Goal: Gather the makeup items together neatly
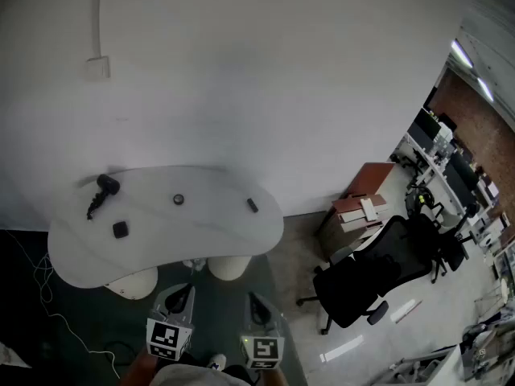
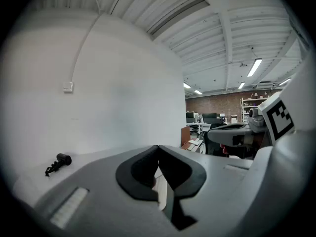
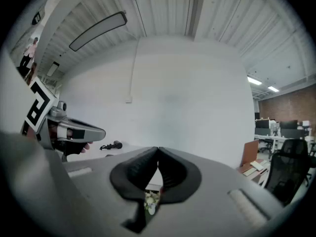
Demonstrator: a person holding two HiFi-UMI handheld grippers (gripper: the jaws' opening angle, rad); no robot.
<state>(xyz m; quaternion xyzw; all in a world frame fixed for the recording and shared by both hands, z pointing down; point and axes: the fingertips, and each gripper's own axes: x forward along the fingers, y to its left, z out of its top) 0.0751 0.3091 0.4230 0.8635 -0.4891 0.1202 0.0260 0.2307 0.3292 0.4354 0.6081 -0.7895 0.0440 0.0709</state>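
Several small black makeup items lie spread over a white kidney-shaped table [image 1: 217, 240]: a brush-like piece [image 1: 103, 190] at the far left, a square compact [image 1: 121, 230], a small round pot [image 1: 179, 199] and a short stick [image 1: 253, 205]. Both grippers hang below the table's near edge, apart from every item. My left gripper [image 1: 182, 296] is shut with nothing in it, its tips [image 2: 158, 147] meeting. My right gripper [image 1: 257, 305] is shut and empty too, its tips [image 3: 158, 150] touching. The brush-like piece [image 2: 58, 163] also shows in the left gripper view, and it [image 3: 112, 145] shows small in the right gripper view.
The table stands against a white wall [image 1: 257, 71] on rounded white feet [image 1: 229, 265]. A black office chair [image 1: 378, 276] and a brown cabinet [image 1: 358, 207] stand to the right. A white cable [image 1: 48, 312] trails over the dark floor at the left.
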